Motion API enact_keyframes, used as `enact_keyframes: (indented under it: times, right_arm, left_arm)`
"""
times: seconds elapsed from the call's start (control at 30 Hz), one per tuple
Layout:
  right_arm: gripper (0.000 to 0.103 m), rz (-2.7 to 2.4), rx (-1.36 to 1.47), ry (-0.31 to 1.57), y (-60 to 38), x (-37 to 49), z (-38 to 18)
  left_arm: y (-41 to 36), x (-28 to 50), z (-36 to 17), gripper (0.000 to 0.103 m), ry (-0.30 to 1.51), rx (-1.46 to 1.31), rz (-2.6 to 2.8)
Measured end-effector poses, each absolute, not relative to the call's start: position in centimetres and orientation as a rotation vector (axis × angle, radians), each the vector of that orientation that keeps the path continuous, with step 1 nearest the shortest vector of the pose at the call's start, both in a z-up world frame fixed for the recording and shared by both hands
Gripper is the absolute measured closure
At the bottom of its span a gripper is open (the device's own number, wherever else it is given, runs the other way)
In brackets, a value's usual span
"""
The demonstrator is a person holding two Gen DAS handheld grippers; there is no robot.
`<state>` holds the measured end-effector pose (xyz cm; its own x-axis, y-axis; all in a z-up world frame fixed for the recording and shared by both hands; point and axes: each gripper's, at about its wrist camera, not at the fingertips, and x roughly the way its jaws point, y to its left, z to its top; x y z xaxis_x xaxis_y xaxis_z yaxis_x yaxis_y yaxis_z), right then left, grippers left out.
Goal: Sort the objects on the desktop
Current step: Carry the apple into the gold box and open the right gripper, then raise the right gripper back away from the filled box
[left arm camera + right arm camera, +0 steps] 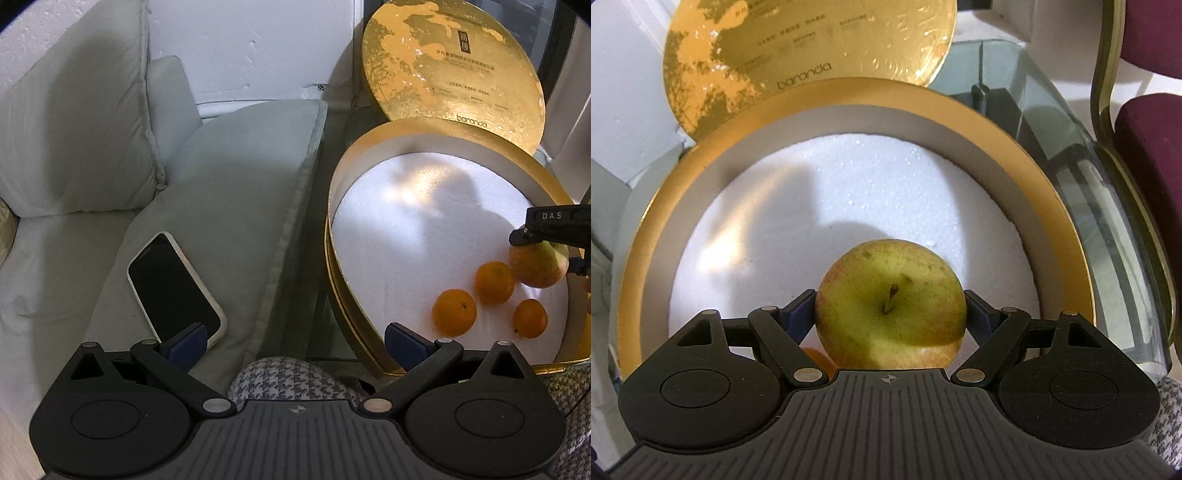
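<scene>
A yellow-green apple (890, 306) with a reddish underside sits between the pads of my right gripper (890, 312), which is shut on it. It hangs low over the white foam floor of a round gold box (849, 92). From the left wrist view, the apple (535, 267) and right gripper (543, 254) are at the box's (354, 173) right edge, beside three oranges (454, 312) on the foam. My left gripper (293, 343) is open and holds nothing. It hovers between the box and a black phone (175, 288) in a pale case lying on a grey cushion.
The gold lid (450, 62) leans upright behind the box. Grey cushions (74, 129) and a white wall fill the left side. The box rests on a glass table (1071, 147), with a maroon chair (1145, 147) to its right. Houndstooth fabric (288, 380) lies below my left gripper.
</scene>
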<state>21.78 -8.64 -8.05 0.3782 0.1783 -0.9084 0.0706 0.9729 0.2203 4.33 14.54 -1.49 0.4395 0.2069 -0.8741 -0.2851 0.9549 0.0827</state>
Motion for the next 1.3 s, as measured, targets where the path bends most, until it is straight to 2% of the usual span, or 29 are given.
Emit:
enact_keyframes:
  times: [0.23,0.63,1.0,1.3]
  right_arm:
    - [0.01,0.063,0.284,1.162,-9.7,21.6,-6.8]
    - [0.009,0.209,0.334,1.101,-12.6,14.3,-1.4]
    - [0.009,0.267,0.338,1.174,-14.6,3.8,-2.9]
    - [0.009,0.275,0.326,1.11,-15.3,1.2,-1.6]
  left_arm:
    - [13.9,3.8,-1.3,0.001,1.071,-0.073,0.296]
    - [11.9,0.5,-0.3,0.001,1.062,-0.045,0.276]
    - [8.6,-2.0,0.9,0.001,1.029,0.012,0.226]
    - [6.6,-4.2,2.3,0.001,0.98,0.047,0.208]
